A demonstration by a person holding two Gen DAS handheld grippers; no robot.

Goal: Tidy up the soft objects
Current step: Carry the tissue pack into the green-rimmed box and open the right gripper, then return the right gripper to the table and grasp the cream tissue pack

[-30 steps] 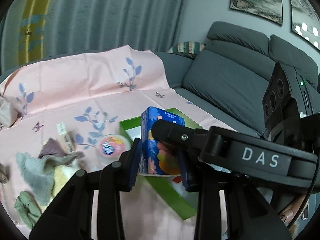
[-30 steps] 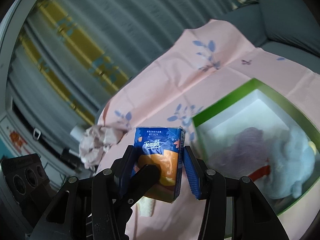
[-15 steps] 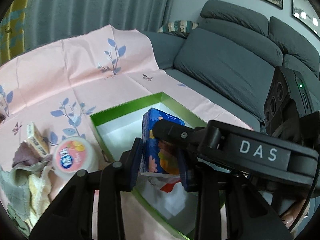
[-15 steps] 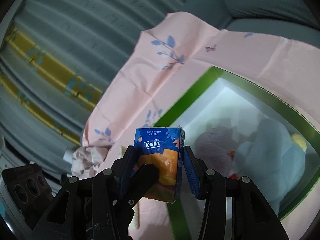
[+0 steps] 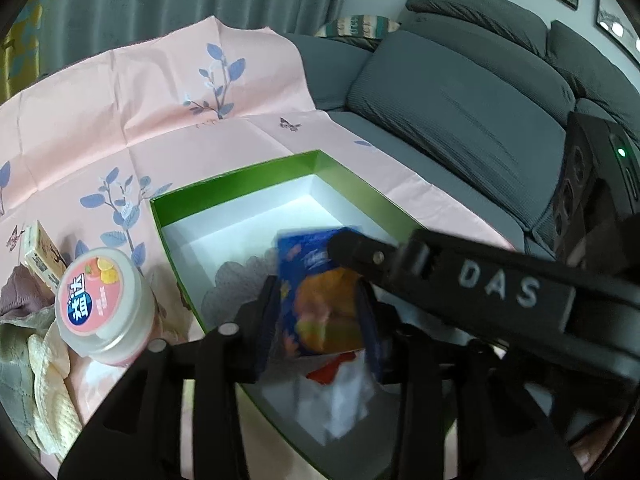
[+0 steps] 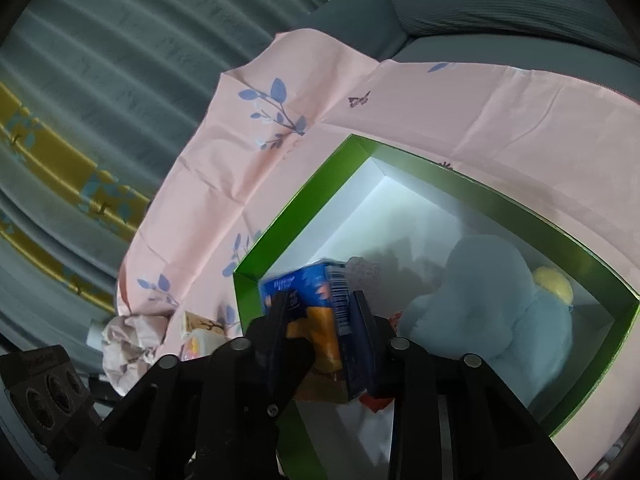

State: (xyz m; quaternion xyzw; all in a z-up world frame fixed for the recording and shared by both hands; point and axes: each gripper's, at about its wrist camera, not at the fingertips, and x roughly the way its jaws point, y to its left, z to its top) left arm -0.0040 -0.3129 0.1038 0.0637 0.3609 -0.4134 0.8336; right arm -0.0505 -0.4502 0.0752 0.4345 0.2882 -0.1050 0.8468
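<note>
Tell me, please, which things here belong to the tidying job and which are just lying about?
In the job: tissue pack between both grippers' fingers, green box, blue plush toy in it, folded cloths still outside.

Lying about: pink-lidded jar, small carton, crumpled paper, sofa.

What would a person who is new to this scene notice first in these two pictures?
First, the blue tissue pack, blurred, between the fingers of both grippers, over the near end of the green box on the pink cloth. Next, the pale blue plush toy lying inside the box at its right side. Outside, left of the box, stands a pink-lidded jar.
</note>
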